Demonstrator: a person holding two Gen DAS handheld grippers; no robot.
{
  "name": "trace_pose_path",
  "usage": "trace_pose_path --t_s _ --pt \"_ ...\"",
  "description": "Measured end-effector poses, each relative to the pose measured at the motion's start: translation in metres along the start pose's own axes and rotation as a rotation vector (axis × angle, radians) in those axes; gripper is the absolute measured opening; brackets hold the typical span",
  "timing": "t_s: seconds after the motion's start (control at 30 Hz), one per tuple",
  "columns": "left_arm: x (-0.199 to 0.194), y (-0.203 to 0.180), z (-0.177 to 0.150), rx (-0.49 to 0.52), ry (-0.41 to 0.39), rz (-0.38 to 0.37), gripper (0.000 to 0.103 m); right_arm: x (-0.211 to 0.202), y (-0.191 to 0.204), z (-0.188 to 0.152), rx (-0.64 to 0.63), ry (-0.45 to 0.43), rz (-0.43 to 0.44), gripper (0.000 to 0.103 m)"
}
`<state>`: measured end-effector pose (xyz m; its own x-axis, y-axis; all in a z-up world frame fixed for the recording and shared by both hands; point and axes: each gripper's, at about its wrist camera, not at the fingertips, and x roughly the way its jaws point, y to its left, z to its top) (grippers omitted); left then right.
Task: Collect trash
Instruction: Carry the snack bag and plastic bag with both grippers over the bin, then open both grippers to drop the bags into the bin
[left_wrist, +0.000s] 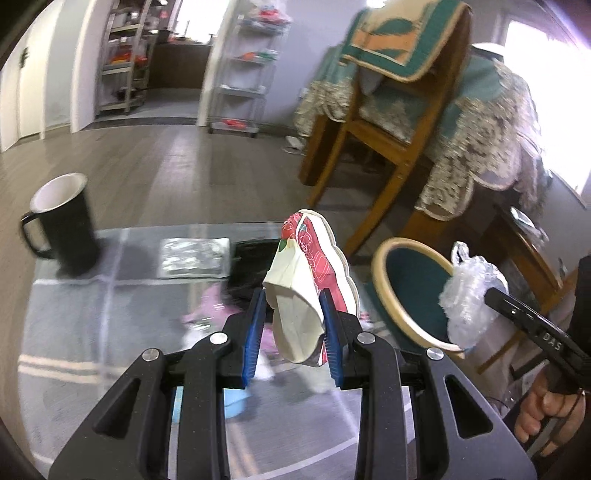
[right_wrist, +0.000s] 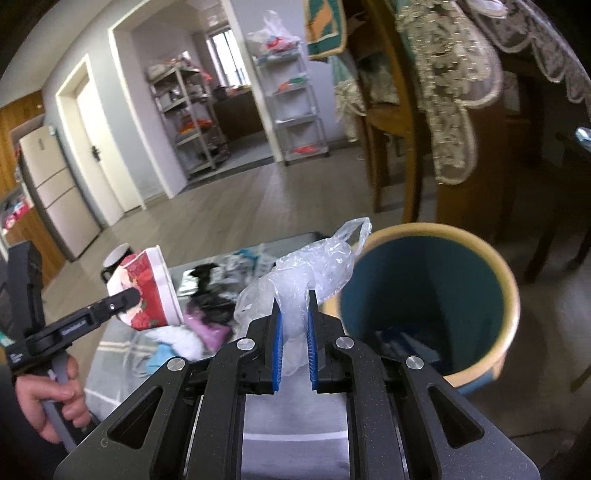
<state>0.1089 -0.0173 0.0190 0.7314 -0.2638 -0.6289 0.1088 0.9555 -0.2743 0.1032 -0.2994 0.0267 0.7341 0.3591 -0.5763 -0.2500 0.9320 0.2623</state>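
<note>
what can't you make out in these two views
- Bin contents: right wrist view, deep shade hides all but dark blue shapes.
- Pink and black clutter on the glass table: motion-blurred in both views.
- Crushed paper cup print: too blurred to read.
- Plastic bag contents: crinkled film obscures them.

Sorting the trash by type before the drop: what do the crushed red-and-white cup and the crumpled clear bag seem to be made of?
The crushed red-and-white cup in the left gripper looks like paper: matte cream inside, printed outside, folded flat with creases. The crumpled clear bag in the right gripper looks like thin plastic film: translucent, glossy, finely wrinkled, with a handle loop.
</note>
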Motion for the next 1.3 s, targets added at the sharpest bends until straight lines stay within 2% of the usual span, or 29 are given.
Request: trace_pose_path --t_s 0.27,0.67,0.93,1.3 --pt "0.036 -0.068 0.017 0.101 0.023 -0.102 0.029 -0.006 -0.03 0.009 0.026 -0.007 -0.091 0.013" --pt "0.099 -0.149 0.02 0.229 0.097 -0.177 0.029 0.006 -0.072 0.005 0.087 0.049 -0.176 0.013" --pt "0.137 -0.177 0.012 0.293 0.161 -0.174 0.029 0.026 -0.091 -0.004 0.128 0.104 -0.186 0.013" --pt "0.171 -0.192 0.003 0.312 0.244 -0.195 0.03 0.05 -0.111 -0.014 0.183 0.185 -0.22 0.016"
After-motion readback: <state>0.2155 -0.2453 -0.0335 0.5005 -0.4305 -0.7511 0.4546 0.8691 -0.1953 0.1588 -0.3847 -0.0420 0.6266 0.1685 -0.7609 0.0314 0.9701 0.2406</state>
